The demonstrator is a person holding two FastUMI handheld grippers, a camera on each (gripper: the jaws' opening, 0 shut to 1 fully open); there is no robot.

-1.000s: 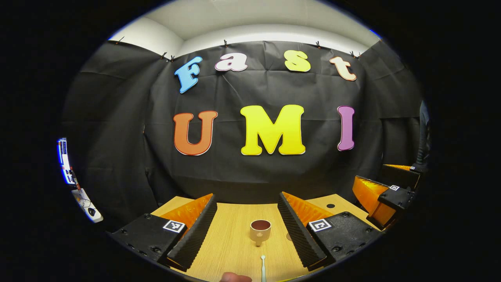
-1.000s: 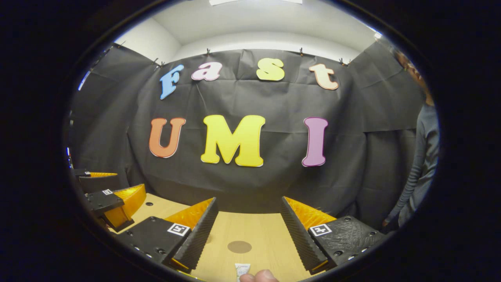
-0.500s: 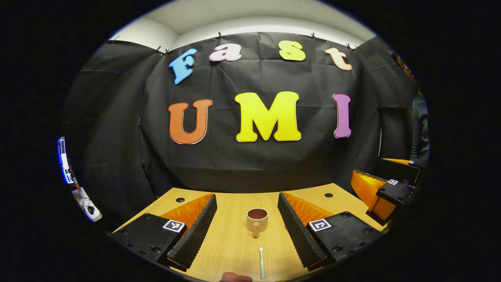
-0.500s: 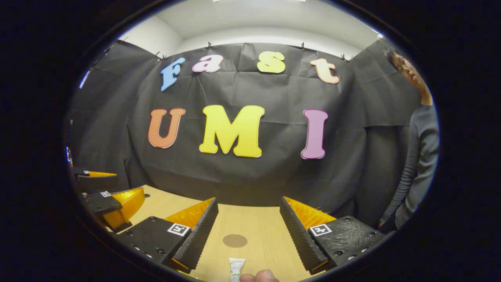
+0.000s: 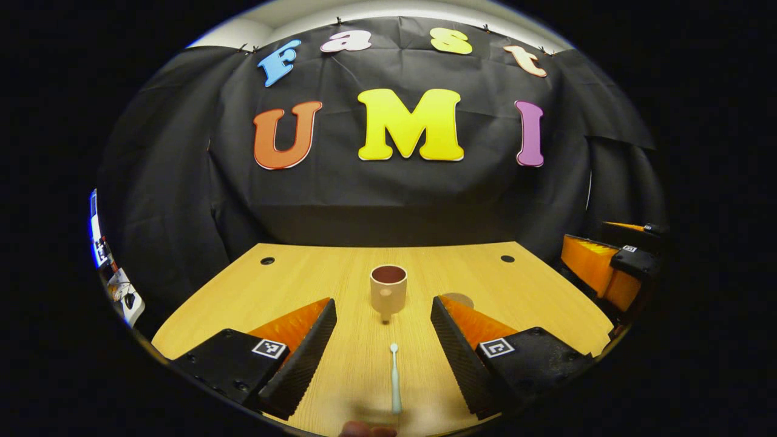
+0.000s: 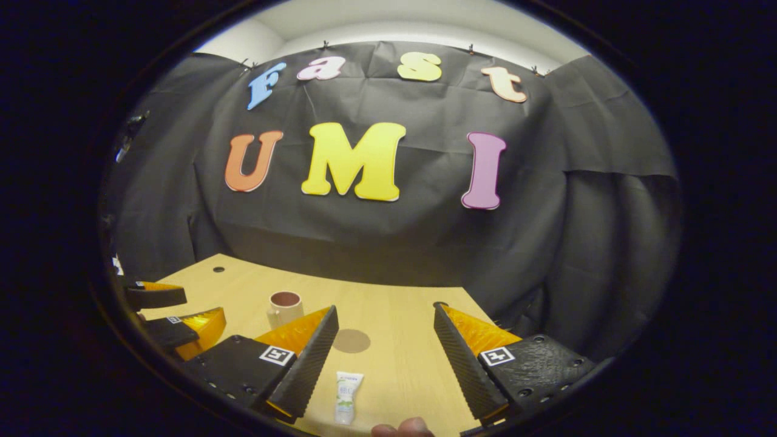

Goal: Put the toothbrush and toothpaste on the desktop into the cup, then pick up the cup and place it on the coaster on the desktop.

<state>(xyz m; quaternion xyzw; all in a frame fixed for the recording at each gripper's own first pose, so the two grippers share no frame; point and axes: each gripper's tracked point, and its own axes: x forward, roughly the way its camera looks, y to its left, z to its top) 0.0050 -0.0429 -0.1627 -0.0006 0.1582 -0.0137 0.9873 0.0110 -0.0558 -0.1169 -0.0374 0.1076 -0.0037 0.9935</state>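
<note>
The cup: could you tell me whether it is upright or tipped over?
Upright: the cup stands on the desk, its open mouth facing up, nothing visible inside.

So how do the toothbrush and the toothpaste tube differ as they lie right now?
The toothbrush is a thin pale stick; the toothpaste tube is wider, flat and white with green print. The toothbrush lies between the left gripper's open fingers, the tube between the right gripper's. Both lie flat on the desk, ungripped.
</note>
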